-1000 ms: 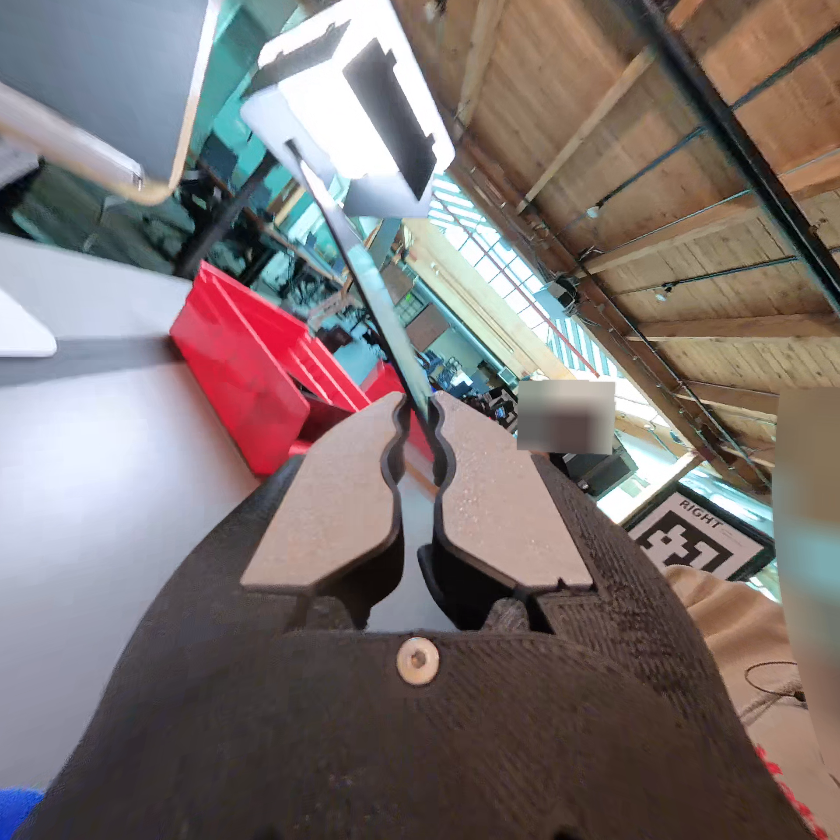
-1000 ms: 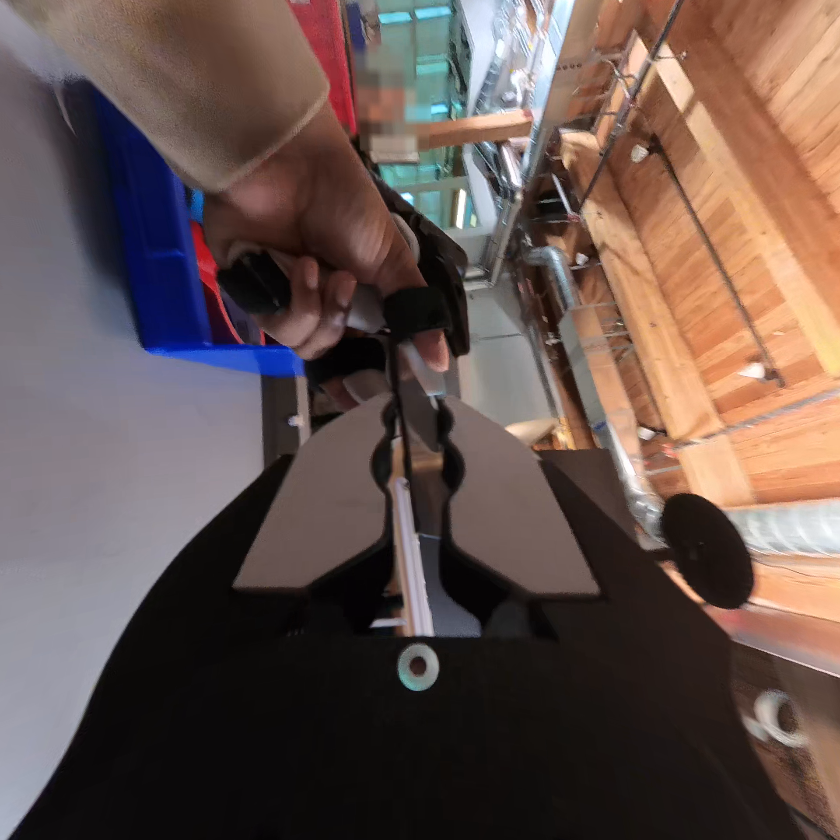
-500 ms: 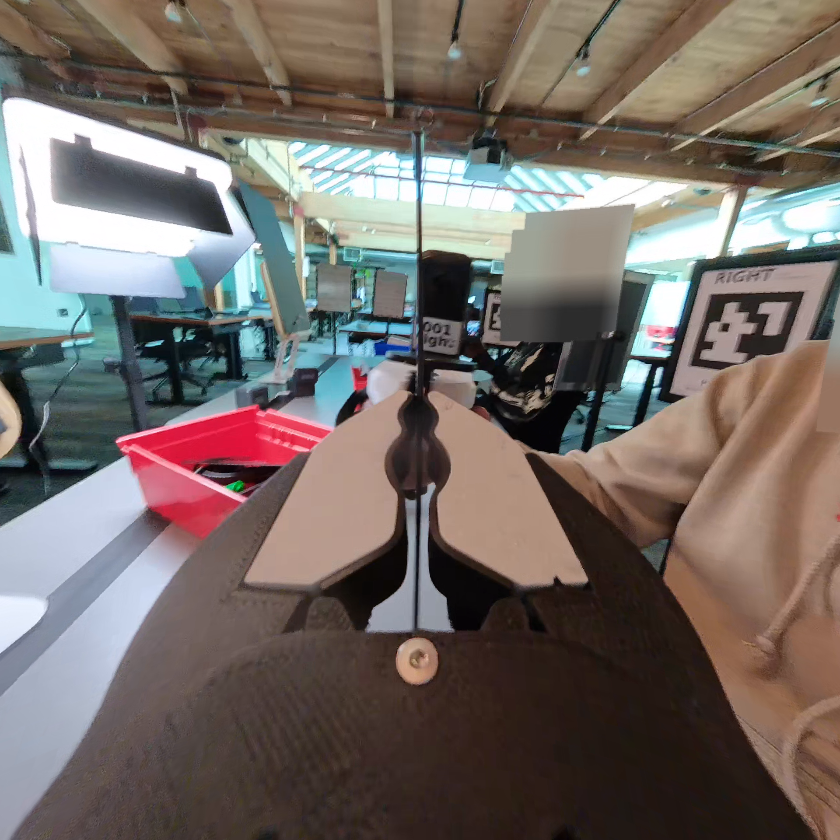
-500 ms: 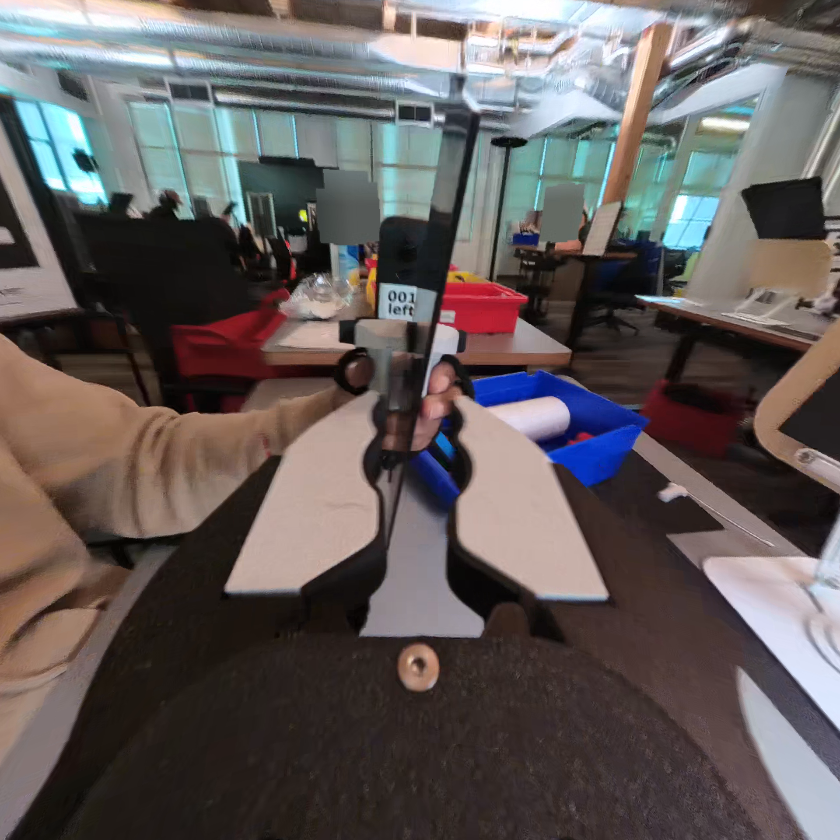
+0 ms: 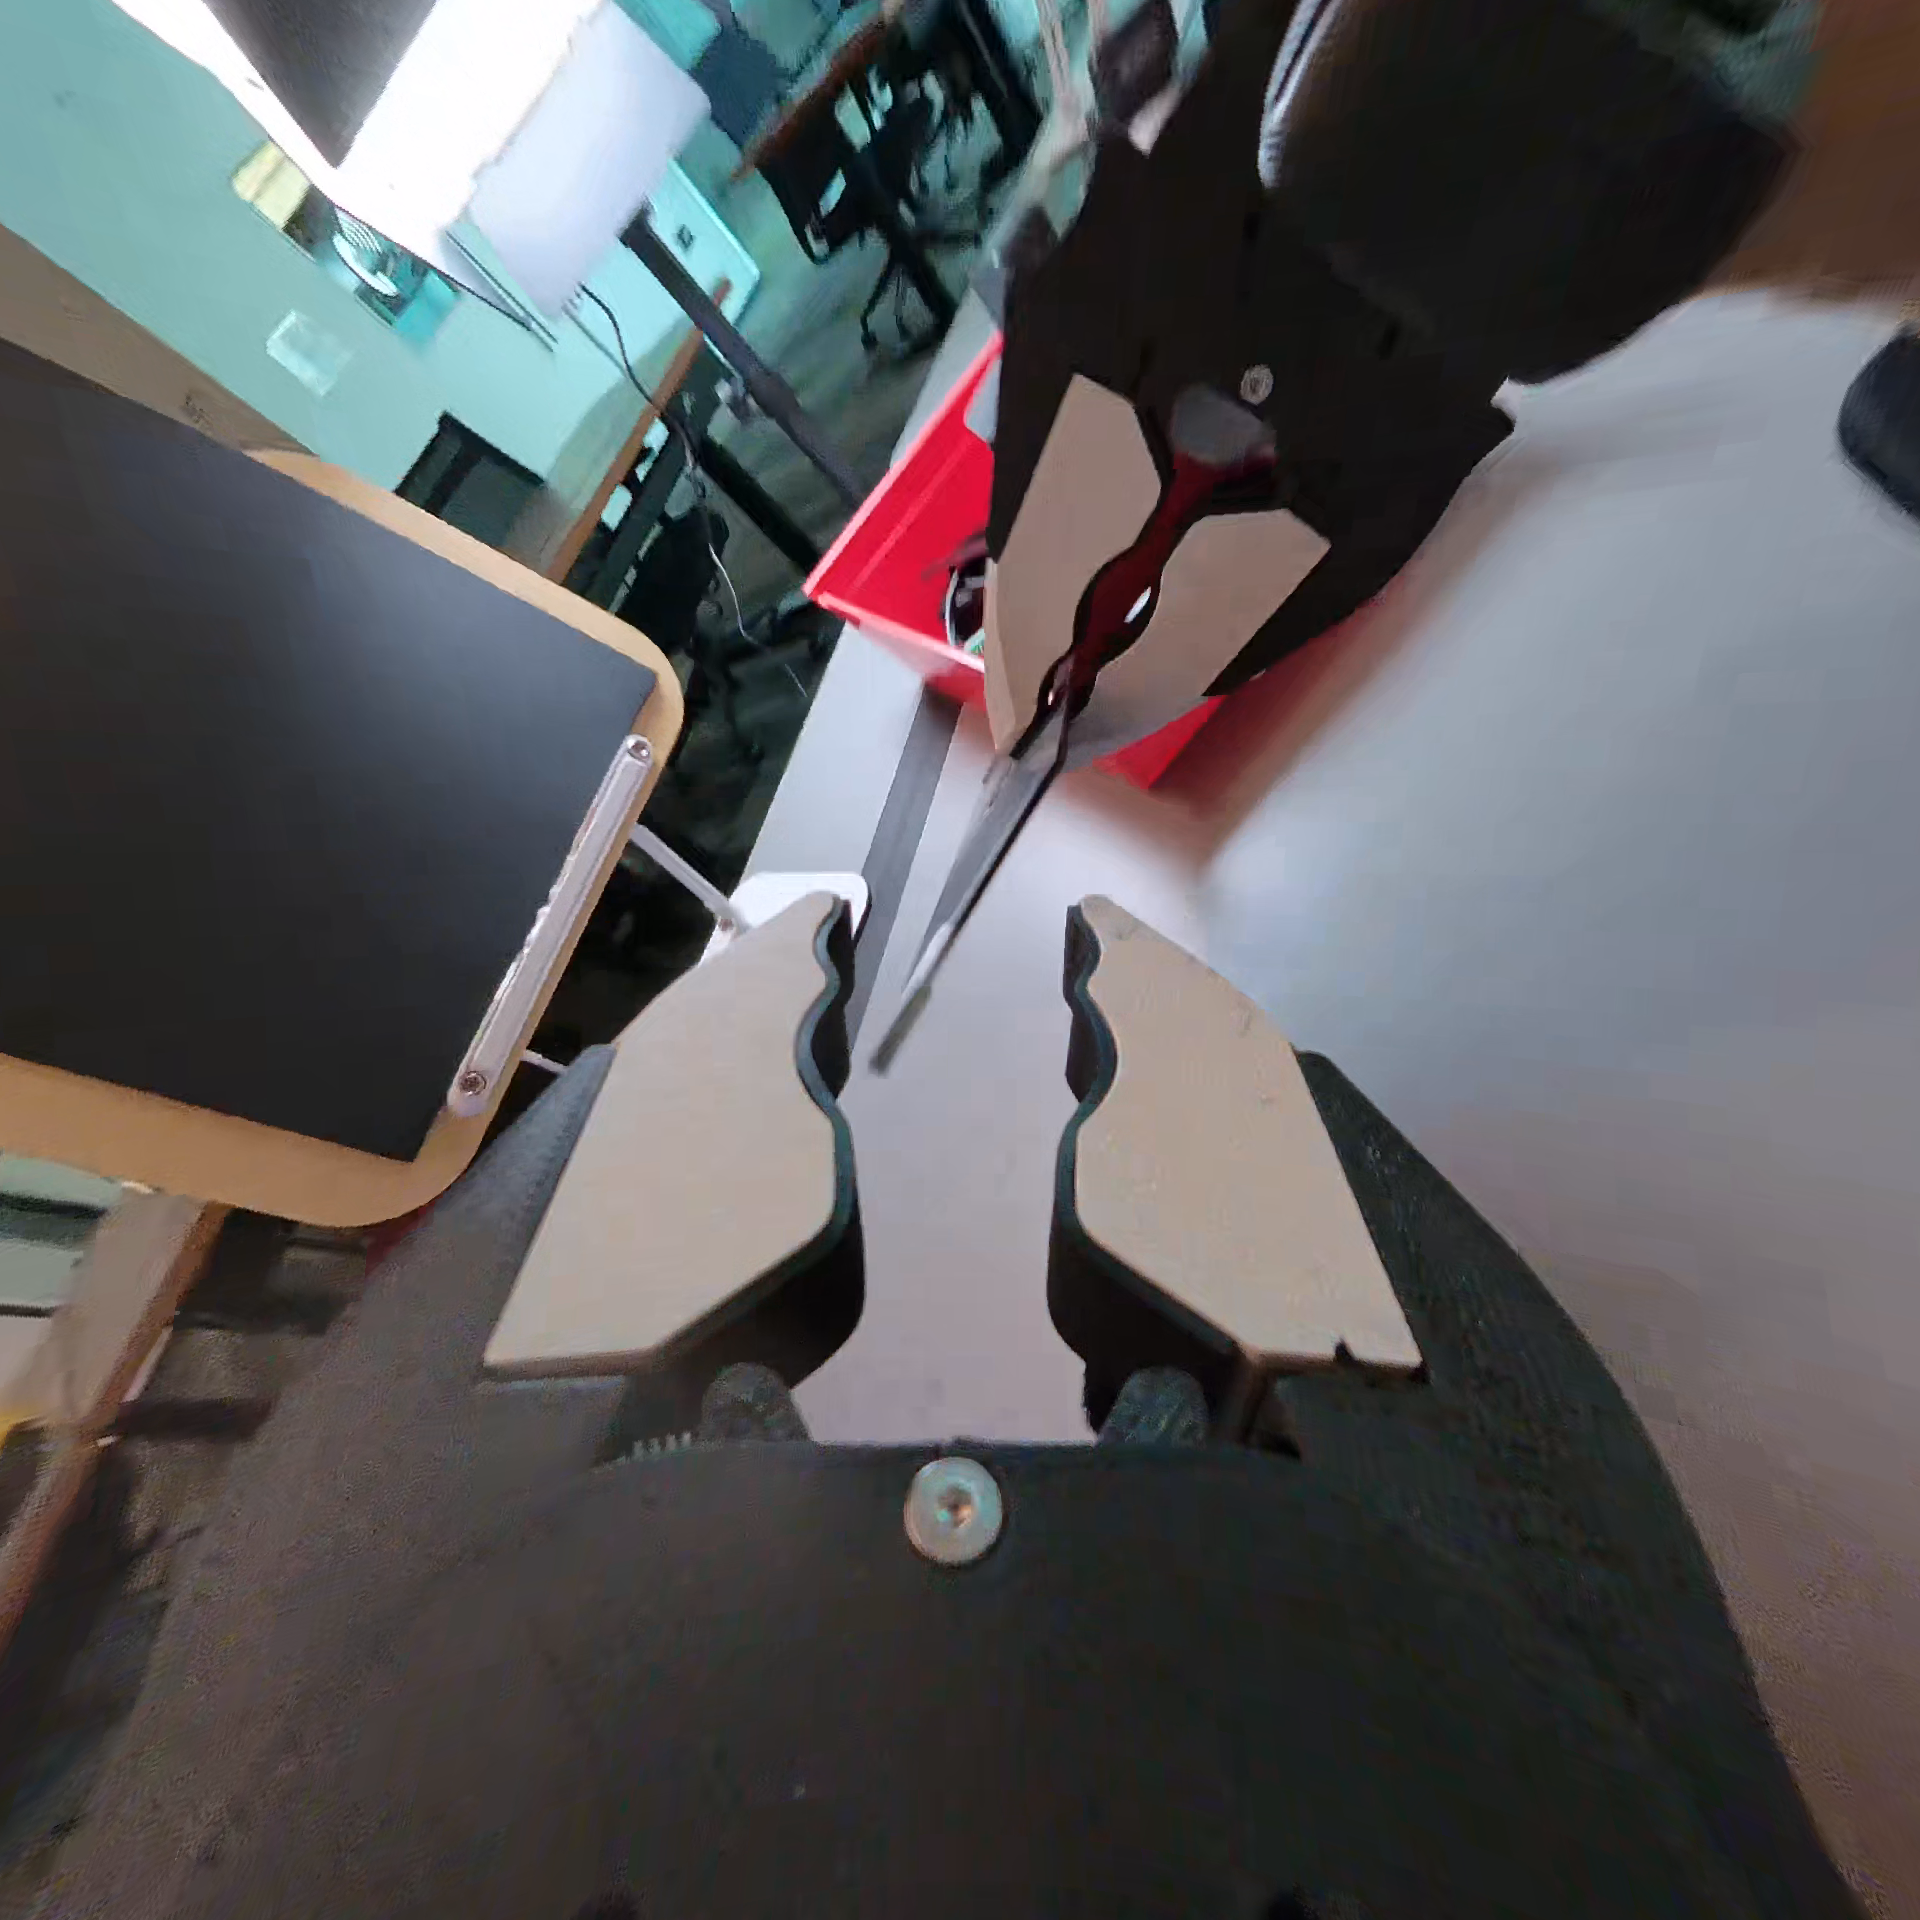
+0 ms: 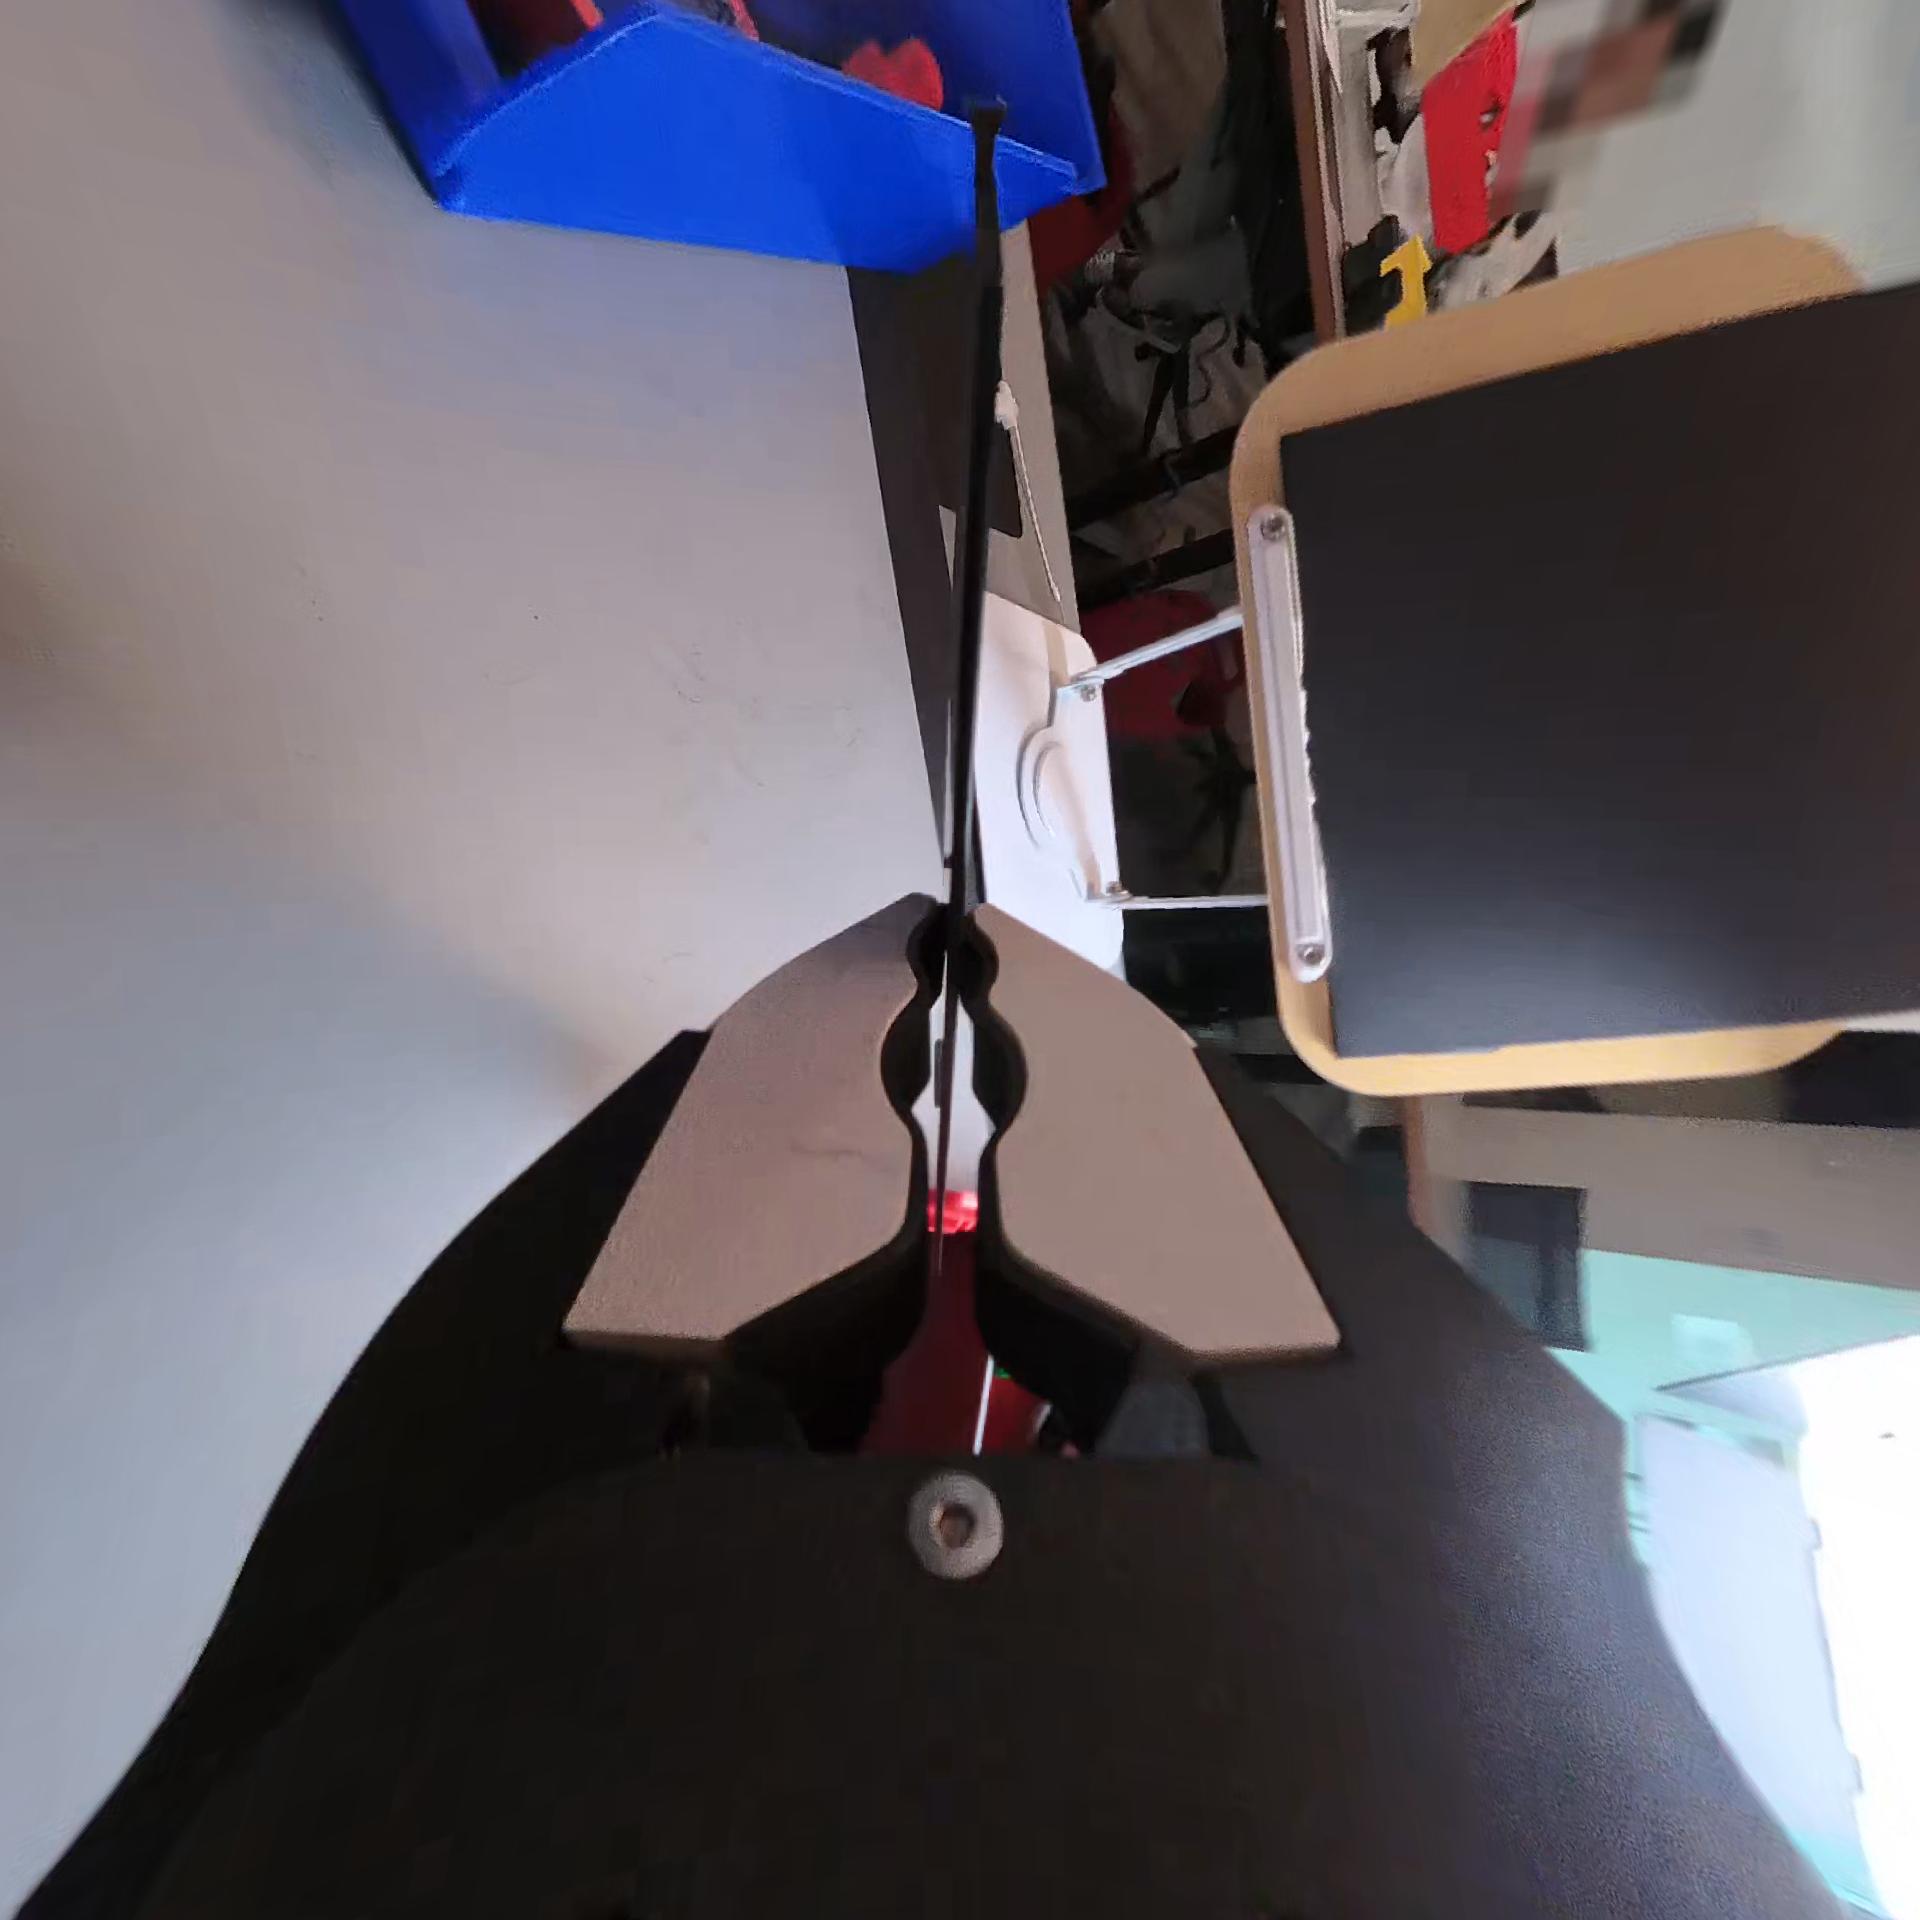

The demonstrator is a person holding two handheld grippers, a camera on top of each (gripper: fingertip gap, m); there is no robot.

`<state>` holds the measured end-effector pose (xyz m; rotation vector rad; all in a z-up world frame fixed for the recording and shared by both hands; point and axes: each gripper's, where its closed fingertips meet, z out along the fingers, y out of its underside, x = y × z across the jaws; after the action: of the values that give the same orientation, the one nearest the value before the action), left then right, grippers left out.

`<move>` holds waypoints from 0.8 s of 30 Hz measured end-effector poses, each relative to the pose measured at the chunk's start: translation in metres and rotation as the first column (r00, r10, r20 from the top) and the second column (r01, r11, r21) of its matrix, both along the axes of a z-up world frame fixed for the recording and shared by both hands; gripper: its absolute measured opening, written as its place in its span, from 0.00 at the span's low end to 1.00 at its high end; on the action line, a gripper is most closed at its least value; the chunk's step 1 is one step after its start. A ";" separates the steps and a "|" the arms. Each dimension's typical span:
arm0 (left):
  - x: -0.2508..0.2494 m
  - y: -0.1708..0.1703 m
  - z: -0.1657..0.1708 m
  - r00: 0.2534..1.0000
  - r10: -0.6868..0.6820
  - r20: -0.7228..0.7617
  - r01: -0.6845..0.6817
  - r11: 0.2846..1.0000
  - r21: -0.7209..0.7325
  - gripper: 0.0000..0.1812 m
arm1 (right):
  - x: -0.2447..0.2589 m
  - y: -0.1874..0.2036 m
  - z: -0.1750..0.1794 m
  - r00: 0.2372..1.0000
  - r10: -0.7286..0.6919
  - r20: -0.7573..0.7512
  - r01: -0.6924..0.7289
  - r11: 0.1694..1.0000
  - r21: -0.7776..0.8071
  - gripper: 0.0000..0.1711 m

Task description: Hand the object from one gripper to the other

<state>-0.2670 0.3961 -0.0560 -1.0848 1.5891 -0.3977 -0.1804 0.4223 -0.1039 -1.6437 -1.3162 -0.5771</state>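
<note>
My right tool is pressed together on the cable tie, a thin black strap that runs straight out past the tips over the grey surface toward the blue bin; its small head sits at the far end. My left tool is spread, nothing in it. From the left wrist view the right tool hangs ahead in front of the red bin with the cable tie poking down toward the gap between my left fingers, free end just short of them and not touching. Handoff reads as done: strap is with the right only. Handling guess: very light, flexible lengthwise, slick plastic, so the long free part will whip and droop if swung. It's thin, so it can slide or pivot in smooth pads; best hold is flat faces square to the pads, well in from the tip. Not fragile. Black panel with tan rim is close on the right, worth keeping the free end off it
</note>
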 end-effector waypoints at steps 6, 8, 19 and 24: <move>0.005 0.014 -0.032 0.982 0.060 -0.178 -0.013 0.967 0.256 0.02 | -0.027 -0.003 -0.005 0.991 0.053 0.123 -0.059 0.997 0.042 0.01; 0.003 0.011 -0.024 0.990 0.032 -0.140 0.002 0.970 0.243 0.01 | -0.027 -0.005 0.009 0.996 0.079 0.049 -0.083 0.993 0.087 0.03; -0.045 0.007 0.058 0.788 -0.204 0.581 0.447 0.839 -0.311 0.01 | 0.056 -0.044 0.105 0.450 0.297 -0.842 -0.288 0.941 0.178 0.29; -0.035 -0.005 0.045 0.747 -0.268 0.609 0.595 0.678 -0.431 0.01 | 0.018 -0.056 0.104 0.237 0.351 -0.906 -0.510 0.839 0.191 0.30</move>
<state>-0.3019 0.3913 -0.0108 -0.9079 1.2421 -1.5067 -0.1628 0.3662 0.0000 -1.2136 -0.8197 0.7898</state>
